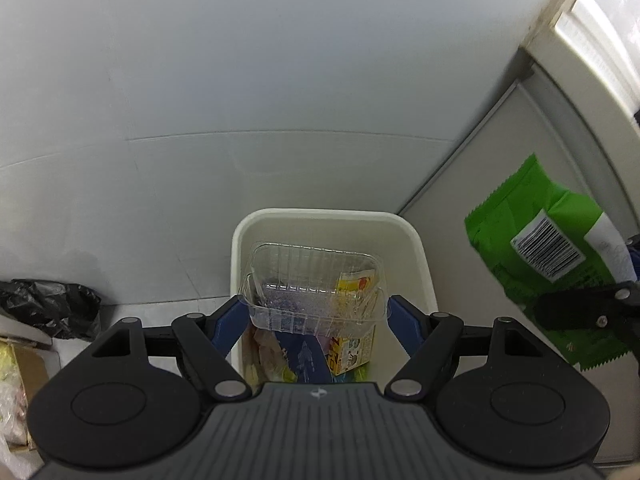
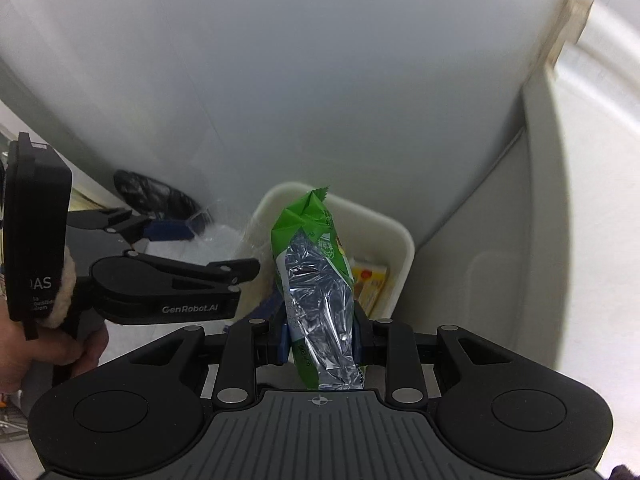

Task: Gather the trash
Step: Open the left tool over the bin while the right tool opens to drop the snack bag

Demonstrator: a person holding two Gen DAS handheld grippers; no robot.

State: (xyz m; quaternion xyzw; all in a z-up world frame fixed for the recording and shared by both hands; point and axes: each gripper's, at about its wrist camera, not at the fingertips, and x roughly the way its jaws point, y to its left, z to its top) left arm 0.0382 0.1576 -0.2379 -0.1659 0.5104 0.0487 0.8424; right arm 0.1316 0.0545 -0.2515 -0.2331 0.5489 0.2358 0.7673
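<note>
A cream rectangular trash bin (image 1: 416, 264) stands on the floor against the wall. It holds a yellow carton (image 1: 352, 354) and other wrappers. My left gripper (image 1: 316, 312) is above the bin, its blue fingers (image 1: 230, 320) closed on the sides of a clear plastic tray (image 1: 312, 280). My right gripper (image 2: 320, 340) is shut on a green and silver snack wrapper (image 2: 316, 280), held upright above the bin (image 2: 400, 248). The wrapper also shows at the right of the left wrist view (image 1: 536, 248). The left gripper shows at the left of the right wrist view (image 2: 172, 232).
A crumpled black plastic bag (image 1: 52, 304) lies on the floor left of the bin. A cardboard box (image 1: 16, 384) with wrappers is at the far left. A white appliance (image 1: 580, 100) stands right of the bin, close to it.
</note>
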